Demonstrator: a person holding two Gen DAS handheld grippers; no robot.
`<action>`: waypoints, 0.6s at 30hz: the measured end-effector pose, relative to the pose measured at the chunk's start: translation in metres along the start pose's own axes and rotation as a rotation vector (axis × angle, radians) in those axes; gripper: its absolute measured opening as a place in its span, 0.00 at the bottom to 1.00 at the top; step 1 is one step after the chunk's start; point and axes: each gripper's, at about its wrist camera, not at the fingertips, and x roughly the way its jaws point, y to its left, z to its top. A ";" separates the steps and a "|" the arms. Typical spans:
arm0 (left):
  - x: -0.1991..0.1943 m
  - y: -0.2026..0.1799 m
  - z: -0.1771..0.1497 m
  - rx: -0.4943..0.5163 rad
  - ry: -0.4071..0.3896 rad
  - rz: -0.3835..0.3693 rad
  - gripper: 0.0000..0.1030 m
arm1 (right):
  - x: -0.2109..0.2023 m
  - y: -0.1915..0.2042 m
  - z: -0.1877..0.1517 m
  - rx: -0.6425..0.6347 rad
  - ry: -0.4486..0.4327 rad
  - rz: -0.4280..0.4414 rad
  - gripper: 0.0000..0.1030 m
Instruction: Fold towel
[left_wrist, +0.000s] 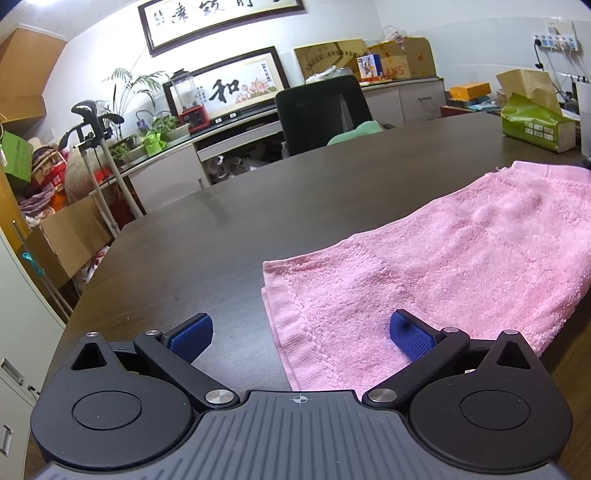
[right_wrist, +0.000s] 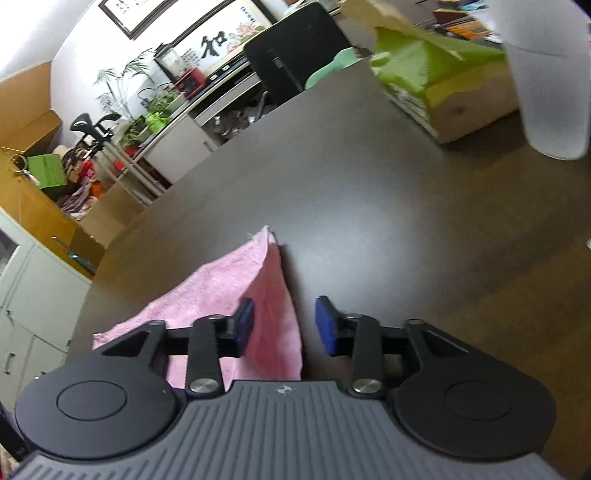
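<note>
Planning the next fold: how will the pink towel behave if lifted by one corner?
The pink towel is thick looped terry already lying doubled, so it will probably droop and the layers may separate. Its nap should grip the open left gripper pads well.

Dark table (left_wrist: 258, 206), black chair (left_wrist: 321, 110), framed calligraphy (left_wrist: 221, 22), plants (left_wrist: 129, 88).

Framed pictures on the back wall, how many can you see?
2. The long calligraphy frame hangs high on the wall; the flower-and-character frame leans below it on the counter behind the red blender. More may lie outside the views.
</note>
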 end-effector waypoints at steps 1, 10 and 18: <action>0.000 0.000 0.000 -0.001 0.000 0.000 1.00 | 0.002 0.000 0.003 0.005 0.005 0.002 0.44; -0.001 0.002 -0.001 -0.004 0.001 0.001 1.00 | 0.014 -0.022 0.015 0.159 0.018 0.105 0.48; -0.002 0.000 -0.002 -0.002 0.001 0.003 1.00 | 0.028 -0.027 0.023 0.207 0.078 0.189 0.52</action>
